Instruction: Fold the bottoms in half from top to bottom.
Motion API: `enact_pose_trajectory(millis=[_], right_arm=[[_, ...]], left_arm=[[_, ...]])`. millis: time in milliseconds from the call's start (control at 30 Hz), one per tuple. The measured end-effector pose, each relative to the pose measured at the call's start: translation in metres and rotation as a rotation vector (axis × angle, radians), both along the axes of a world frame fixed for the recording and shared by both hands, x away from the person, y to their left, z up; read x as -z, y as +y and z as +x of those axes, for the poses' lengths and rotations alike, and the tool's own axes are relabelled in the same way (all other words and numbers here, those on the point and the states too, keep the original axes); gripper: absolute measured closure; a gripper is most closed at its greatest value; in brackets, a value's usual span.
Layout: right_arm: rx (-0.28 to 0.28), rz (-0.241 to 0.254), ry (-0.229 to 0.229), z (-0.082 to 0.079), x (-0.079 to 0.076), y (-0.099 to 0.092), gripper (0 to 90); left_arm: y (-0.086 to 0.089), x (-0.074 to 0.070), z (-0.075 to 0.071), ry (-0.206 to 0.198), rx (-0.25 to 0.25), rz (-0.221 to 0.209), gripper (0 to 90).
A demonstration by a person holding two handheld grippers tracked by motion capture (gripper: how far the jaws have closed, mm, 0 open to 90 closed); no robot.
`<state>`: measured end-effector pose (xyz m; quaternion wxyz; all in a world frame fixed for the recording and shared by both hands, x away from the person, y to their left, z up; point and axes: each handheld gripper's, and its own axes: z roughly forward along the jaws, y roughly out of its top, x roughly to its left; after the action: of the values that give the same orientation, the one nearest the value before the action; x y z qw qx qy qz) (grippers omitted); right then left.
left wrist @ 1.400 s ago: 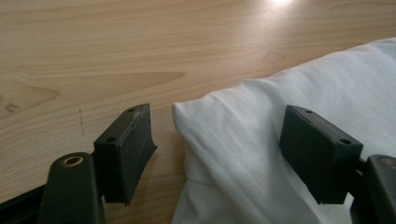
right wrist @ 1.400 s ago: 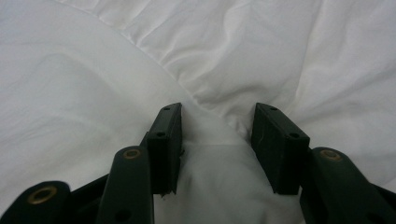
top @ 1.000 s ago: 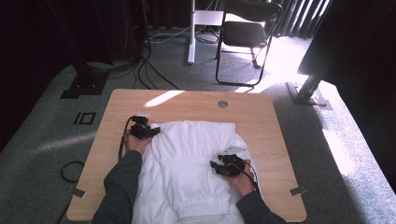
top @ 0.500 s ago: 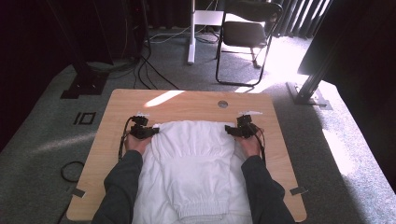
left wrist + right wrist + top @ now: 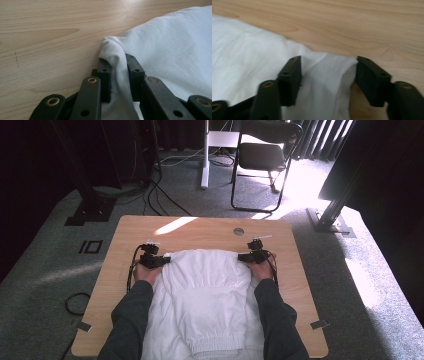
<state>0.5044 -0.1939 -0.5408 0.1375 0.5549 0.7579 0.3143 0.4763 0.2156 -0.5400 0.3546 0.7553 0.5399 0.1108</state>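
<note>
On the table: my white cotton garment (image 5: pixel 207 290) lay flat on the light wooden tabletop (image 5: pixel 200 227).
Left gripper (image 5: pixel 118 67): I pinched the far corner.
Right gripper (image 5: pixel 328 72): jaws were closing, corner between, not pressed.
Risk: I judged the right corner could slip, so the fold goes crooked.

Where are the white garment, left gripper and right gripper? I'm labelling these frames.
white garment (image 5: pixel 207 285): high view, middle of the cloth.
left gripper (image 5: pixel 118 66): left gripper view, between its fingers.
right gripper (image 5: pixel 328 67): right gripper view, between its fingers.

No legible txt, labels, brands or nos. anywhere: nothing readable on the cloth betw. the fingers, nor on the wood beyond them.
</note>
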Motion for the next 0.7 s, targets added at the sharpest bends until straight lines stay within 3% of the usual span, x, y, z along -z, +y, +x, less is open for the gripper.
enact_pose_trajectory(millis=[67, 133, 167, 233, 300, 333, 367, 433, 567, 633, 700], right_arm=[[-0.021, -0.007, 0.01, -0.003, -0.002, 0.002, 65.7], [-0.02, 0.039, 0.059, -0.003, -0.003, 0.001, 81.8], [-0.017, 0.059, 0.072, -0.003, -0.003, 0.0, 84.2], [-0.028, 0.042, 0.056, -0.006, -0.008, 0.0, 85.4], [-0.038, 0.031, 0.0, -0.011, -0.018, -0.003, 85.9], [-0.03, 0.056, -0.039, -0.014, -0.03, -0.009, 85.9], [-0.025, 0.083, -0.078, -0.015, -0.041, -0.015, 86.0], [-0.025, 0.103, -0.134, -0.018, -0.057, -0.021, 85.9], [-0.028, 0.133, -0.28, -0.029, -0.098, -0.031, 85.9], [-0.026, 0.171, -0.346, -0.037, -0.115, -0.038, 85.9], [-0.045, 0.204, -0.367, -0.046, -0.125, -0.044, 85.8]], left_arm=[[-0.001, -0.001, 0.0, 0.004, 0.0, 0.004, 78.5], [-0.002, -0.002, -0.002, 0.002, 0.0, 0.01, 80.6], [-0.003, -0.004, -0.003, -0.003, -0.002, 0.005, 81.6], [-0.001, -0.009, -0.006, -0.022, 0.005, -0.008, 82.7], [0.007, -0.026, -0.008, -0.067, -0.001, -0.097, 83.2], [0.007, -0.026, -0.008, -0.067, -0.001, -0.097, 83.4], [0.009, -0.037, -0.009, -0.09, 0.002, -0.133, 83.5], [0.007, -0.065, -0.013, -0.174, 0.017, -0.175, 83.6], [0.005, -0.103, -0.018, -0.282, 0.038, -0.227, 83.6], [0.005, -0.119, -0.024, -0.325, 0.054, -0.253, 83.5], [0.005, -0.126, -0.032, -0.341, 0.078, -0.242, 83.5]])
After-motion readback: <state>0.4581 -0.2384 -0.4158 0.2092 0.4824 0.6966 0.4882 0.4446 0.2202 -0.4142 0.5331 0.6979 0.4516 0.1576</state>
